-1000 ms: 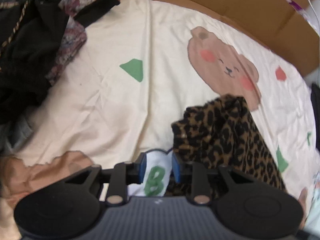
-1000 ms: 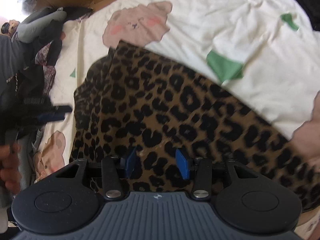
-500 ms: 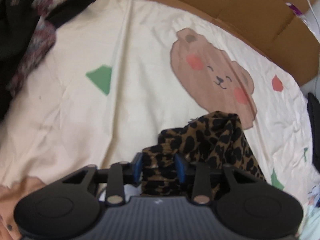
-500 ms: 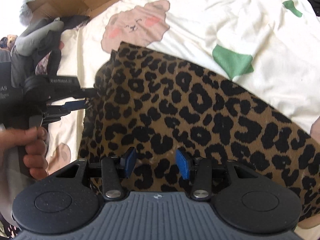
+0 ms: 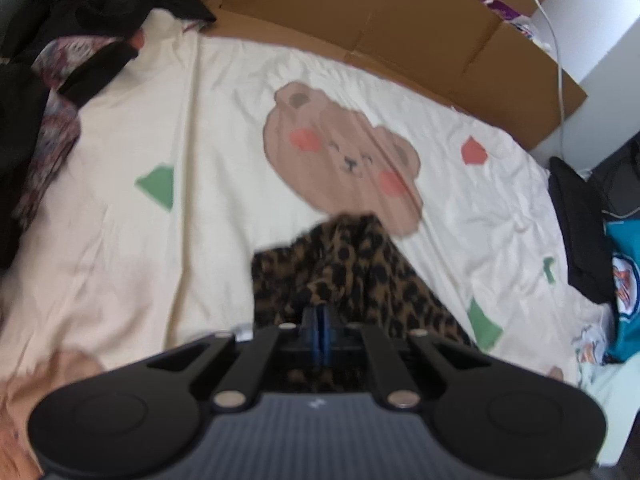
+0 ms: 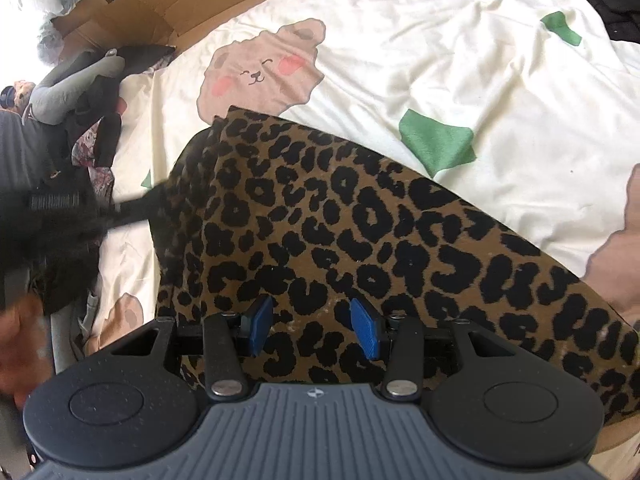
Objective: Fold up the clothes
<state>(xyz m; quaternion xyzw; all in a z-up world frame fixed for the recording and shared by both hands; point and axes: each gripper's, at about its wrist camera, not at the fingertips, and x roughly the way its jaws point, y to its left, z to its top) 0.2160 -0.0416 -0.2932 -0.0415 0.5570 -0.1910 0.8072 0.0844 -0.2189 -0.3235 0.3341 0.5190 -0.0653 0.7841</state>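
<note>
Nearest, the left gripper (image 5: 319, 330) is angling steeply down, its blue pads pressed together and pinching a bunched edge of the leopard-print garment (image 5: 352, 280). Meanwhile the right gripper (image 6: 313, 326) is hovering over the cloth, tilted down, jaws standing about halfway apart with nothing pinched. Beyond, the leopard-print garment is lying on the bear-print bedsheet (image 6: 460, 60), its long axis running from upper left to lower right in the right wrist view.
</note>
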